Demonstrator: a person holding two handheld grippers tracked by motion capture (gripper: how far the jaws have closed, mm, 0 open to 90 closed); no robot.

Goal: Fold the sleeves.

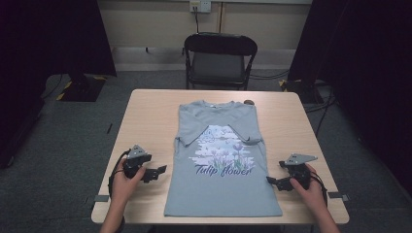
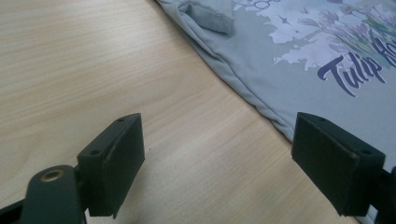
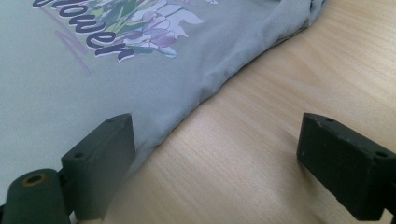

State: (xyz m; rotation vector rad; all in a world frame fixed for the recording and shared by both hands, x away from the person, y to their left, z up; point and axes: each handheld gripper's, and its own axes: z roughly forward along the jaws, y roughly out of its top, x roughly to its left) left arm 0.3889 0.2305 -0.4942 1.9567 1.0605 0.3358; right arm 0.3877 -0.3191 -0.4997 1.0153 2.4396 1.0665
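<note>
A grey T-shirt (image 1: 221,160) with a "Tulip flower" print lies flat in the middle of the wooden table (image 1: 145,116), both sleeves folded inward. My left gripper (image 1: 158,171) rests on the table just left of the shirt's side edge, jaws open and empty. In the left gripper view the shirt's edge (image 2: 261,100) runs close to the right jaw. My right gripper (image 1: 273,181) sits just right of the shirt's lower side, also open and empty. In the right gripper view the shirt's hem edge (image 3: 205,88) lies between the jaws, near the left one.
A black folding chair (image 1: 219,58) stands beyond the table's far edge. A small dark round object (image 1: 249,102) lies by the shirt's collar corner. Bare wood flanks the shirt on both sides. Cables and stand bases sit on the carpet at left and right.
</note>
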